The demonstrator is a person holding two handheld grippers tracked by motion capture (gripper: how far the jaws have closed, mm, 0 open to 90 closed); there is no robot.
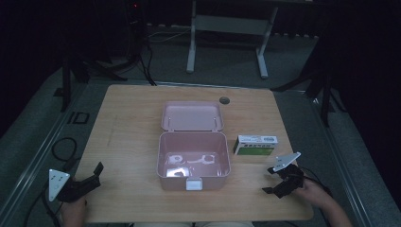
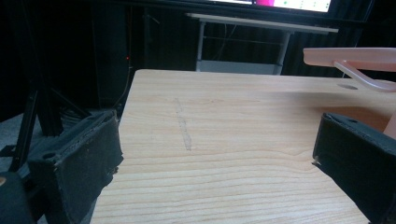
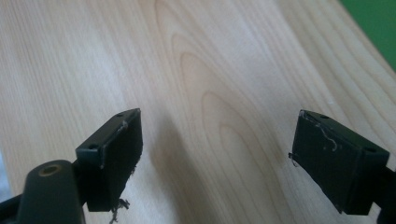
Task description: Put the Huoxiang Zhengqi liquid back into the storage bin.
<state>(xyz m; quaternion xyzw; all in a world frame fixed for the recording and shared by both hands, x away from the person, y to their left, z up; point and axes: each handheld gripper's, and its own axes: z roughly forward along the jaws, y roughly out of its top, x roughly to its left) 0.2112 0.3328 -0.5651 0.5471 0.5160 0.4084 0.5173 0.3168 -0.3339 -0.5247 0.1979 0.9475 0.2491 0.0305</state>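
Pink box (image 1: 193, 160) sits open mid-bench (image 1: 127, 118) in the high view, seemingly empty; the carton (image 1: 256, 145) beside it is unpacked. Left tool (image 2: 217, 154) gapes wide near the front-left corner. Right tool (image 3: 219, 158) spreads wide, empty, over bare wood.

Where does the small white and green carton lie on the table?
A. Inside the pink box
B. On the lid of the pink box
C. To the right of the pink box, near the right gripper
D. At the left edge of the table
C: in the high view the carton lies on the table just right of the open pink box, beyond the right gripper.
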